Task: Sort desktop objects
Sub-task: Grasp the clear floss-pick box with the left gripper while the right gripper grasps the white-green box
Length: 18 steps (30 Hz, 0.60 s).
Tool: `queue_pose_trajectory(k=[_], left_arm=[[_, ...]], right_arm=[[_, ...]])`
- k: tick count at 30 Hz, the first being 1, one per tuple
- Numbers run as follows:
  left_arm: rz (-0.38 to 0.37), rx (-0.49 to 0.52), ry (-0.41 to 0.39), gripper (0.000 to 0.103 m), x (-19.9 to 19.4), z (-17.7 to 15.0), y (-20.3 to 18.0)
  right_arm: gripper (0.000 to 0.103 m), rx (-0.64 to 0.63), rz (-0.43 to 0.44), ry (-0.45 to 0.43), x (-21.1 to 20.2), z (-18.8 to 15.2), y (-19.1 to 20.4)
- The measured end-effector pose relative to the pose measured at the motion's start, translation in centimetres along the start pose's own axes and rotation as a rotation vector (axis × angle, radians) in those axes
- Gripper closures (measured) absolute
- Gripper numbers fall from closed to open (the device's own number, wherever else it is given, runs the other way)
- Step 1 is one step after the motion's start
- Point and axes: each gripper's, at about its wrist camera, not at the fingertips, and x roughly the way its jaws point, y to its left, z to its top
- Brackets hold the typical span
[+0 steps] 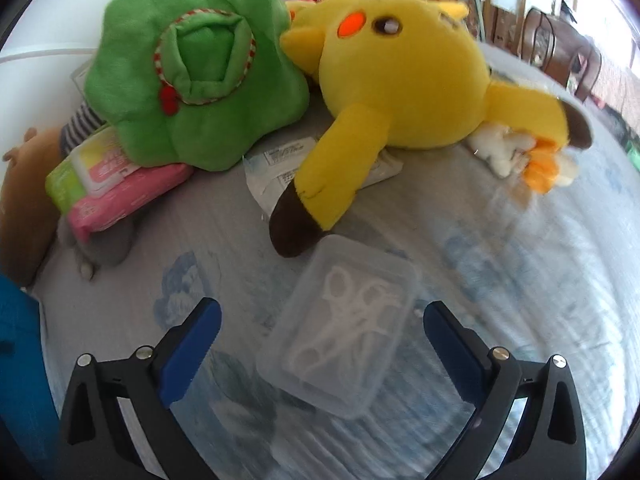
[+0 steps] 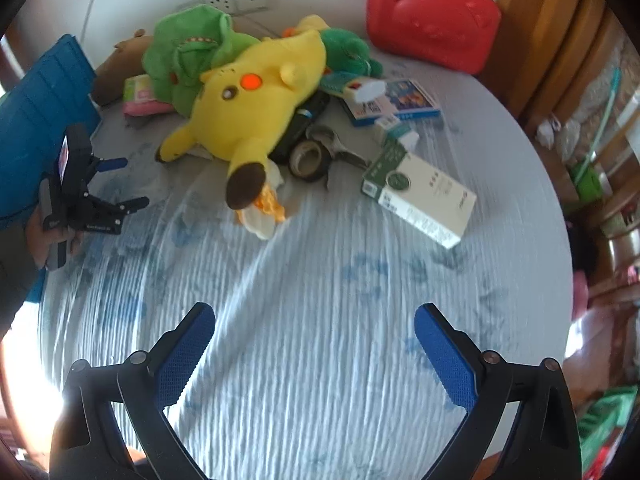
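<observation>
A clear plastic box of white floss picks [image 1: 340, 332] lies on the pale blue tablecloth [image 1: 500, 280]. My left gripper [image 1: 322, 310] is open, one finger on each side of the box and neither touching it. The left gripper [image 2: 128, 182] also shows at the left of the right wrist view, held by a hand; the box cannot be made out there. Just beyond the box lies a yellow plush [image 1: 400, 80], one dark-tipped ear reaching toward it. My right gripper [image 2: 315, 313] hangs open over bare cloth with nothing between its fingers.
A green plush [image 1: 196, 76] rests on a pink and green wipes pack [image 1: 108, 184]. A blue bin [image 2: 44, 92] stands at the left. A tape roll [image 2: 308, 158], a white and green carton [image 2: 420, 196], a blue card box [image 2: 396, 104] and a red case [image 2: 432, 12] lie right of the plush.
</observation>
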Motion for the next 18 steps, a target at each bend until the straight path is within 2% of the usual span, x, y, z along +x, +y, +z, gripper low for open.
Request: queue_pose_trajectory(k=[7, 8, 10, 11, 15, 18], left_arm=[[-0.017, 0.015, 0.065, 0.000, 1.9, -0.4, -0.5], [-0.028, -0.003, 0.074, 0.004, 1.9, -0.4, -0.4], [-0.075, -0.055, 0.084, 0.028, 1.6, -0.3, -0.1], [-0.088, -0.079, 0.085, 0.033, 1.4, -0.3, -0.1], [-0.111, -0.148, 0.078, 0.038, 0.2, -0.6, -0.7], [-0.087, -0.187, 0.068, 0.039, -1.0, -1.0, -1.6]], right_arm=[[0.002, 0.044, -0.013, 0.035, 1.8, -0.5, -0.9], [0.002, 0.044, -0.016, 0.033, 2.0, -0.2, -1.2], [0.002, 0.041, -0.020, 0.023, 2.3, 0.3, -1.8], [0.002, 0.036, -0.021, 0.017, 2.6, 0.7, -2.2], [0.002, -0.048, -0.039, 0.010, 4.9, 3.0, -4.8], [0.002, -0.162, -0.068, 0.004, 7.2, 5.0, -6.3]])
